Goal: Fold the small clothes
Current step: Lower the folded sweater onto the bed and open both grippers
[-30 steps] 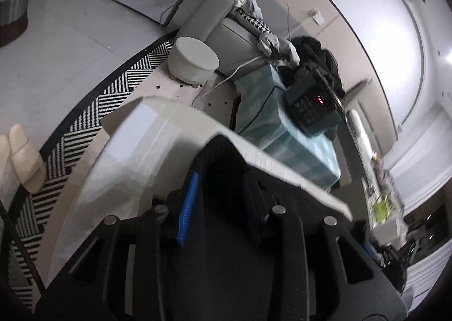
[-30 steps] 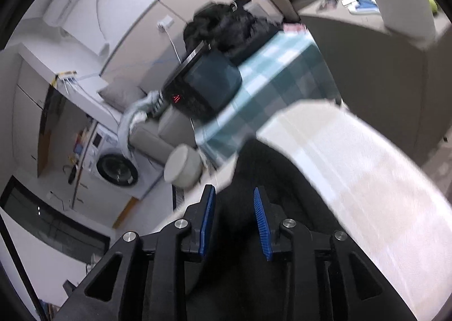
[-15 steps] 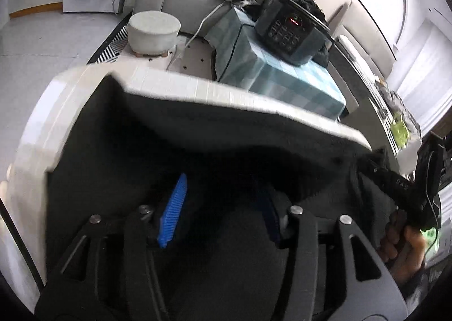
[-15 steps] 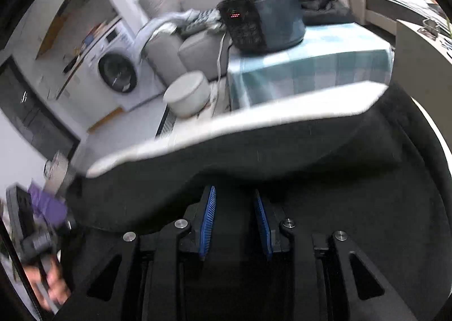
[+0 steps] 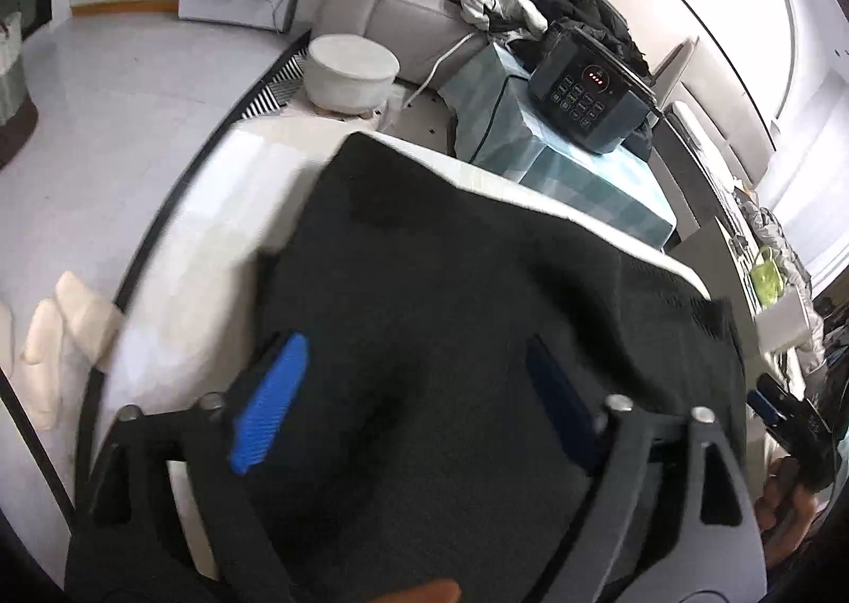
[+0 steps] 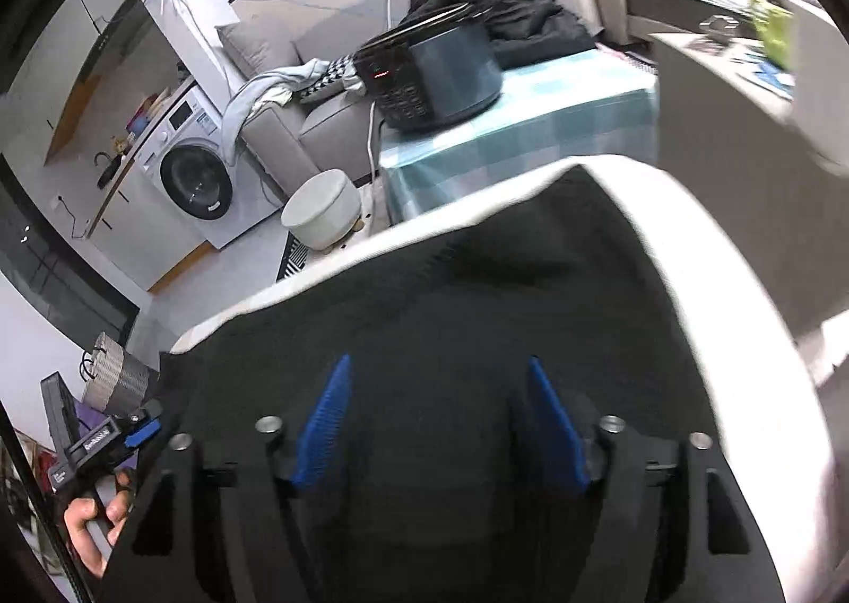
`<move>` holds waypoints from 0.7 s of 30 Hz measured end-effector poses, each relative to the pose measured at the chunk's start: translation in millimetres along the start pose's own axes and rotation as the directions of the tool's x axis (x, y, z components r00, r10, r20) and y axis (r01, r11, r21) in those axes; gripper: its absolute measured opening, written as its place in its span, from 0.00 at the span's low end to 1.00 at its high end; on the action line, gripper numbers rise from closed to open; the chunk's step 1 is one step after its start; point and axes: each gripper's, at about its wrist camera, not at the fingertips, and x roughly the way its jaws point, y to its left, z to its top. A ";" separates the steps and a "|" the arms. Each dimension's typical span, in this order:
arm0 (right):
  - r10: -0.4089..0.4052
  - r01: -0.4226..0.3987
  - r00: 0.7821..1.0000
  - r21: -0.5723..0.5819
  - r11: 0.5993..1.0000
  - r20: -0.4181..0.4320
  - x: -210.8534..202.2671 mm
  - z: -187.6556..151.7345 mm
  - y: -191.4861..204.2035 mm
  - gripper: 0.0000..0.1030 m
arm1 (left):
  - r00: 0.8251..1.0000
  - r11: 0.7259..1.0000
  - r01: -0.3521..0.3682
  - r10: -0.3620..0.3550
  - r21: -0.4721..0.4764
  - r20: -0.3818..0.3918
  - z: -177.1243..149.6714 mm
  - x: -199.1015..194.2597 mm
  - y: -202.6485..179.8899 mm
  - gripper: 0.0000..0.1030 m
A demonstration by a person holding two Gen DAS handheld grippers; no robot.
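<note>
I have both claws spreading: the left gripper (image 5: 408,391) and the right gripper (image 6: 440,422) are opening over the black garment (image 5: 451,285), which lies flat on the white table (image 5: 212,210), nothing pinched between either pair of blue pads. The cloth's far edge runs close to the table's rim toward 12 o'clock. My worry is a pad snagging the knit as I draw back, which would drag the fold open, or nudge the cloth off that rim. The cooker (image 5: 589,88) at 1 o'clock stands well clear.
</note>
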 end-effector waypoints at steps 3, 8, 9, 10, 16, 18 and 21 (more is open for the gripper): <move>-0.003 0.002 1.000 -0.021 1.000 -0.027 -29.1 -26.8 -15.4 0.77 | 0.999 0.999 -0.050 0.050 0.017 0.022 -25.5 -31.8 11.2 0.99; -0.043 0.040 0.997 -0.050 0.998 -0.070 -51.2 -64.6 -45.7 0.77 | 0.997 0.997 -0.073 0.073 0.037 0.007 -58.9 -58.5 28.2 0.98; -0.061 0.057 0.995 -0.049 0.997 -0.076 -52.5 -70.6 -50.2 0.77 | 0.997 0.996 -0.080 0.080 0.039 -0.003 -61.8 -58.1 30.5 0.95; -0.073 0.069 0.994 -0.052 0.996 -0.078 -49.8 -72.4 -53.9 0.77 | 0.995 0.994 -0.096 0.097 0.048 -0.012 -65.0 -59.0 32.9 0.88; -0.094 0.092 0.989 -0.030 0.995 -0.114 -28.3 -69.6 -69.2 0.64 | 0.989 0.993 -0.112 0.116 0.046 -0.094 -70.5 -42.6 43.3 0.36; -0.076 0.074 0.991 -0.020 0.997 -0.112 -25.3 -68.6 -71.2 0.54 | 0.994 0.997 -0.071 0.075 0.043 -0.085 -69.4 -40.7 43.5 0.20; -0.076 0.072 0.993 -0.051 0.996 -0.087 -28.5 -68.4 -68.1 0.24 | 0.997 0.997 -0.040 0.044 0.061 -0.065 -68.7 -41.4 39.4 0.10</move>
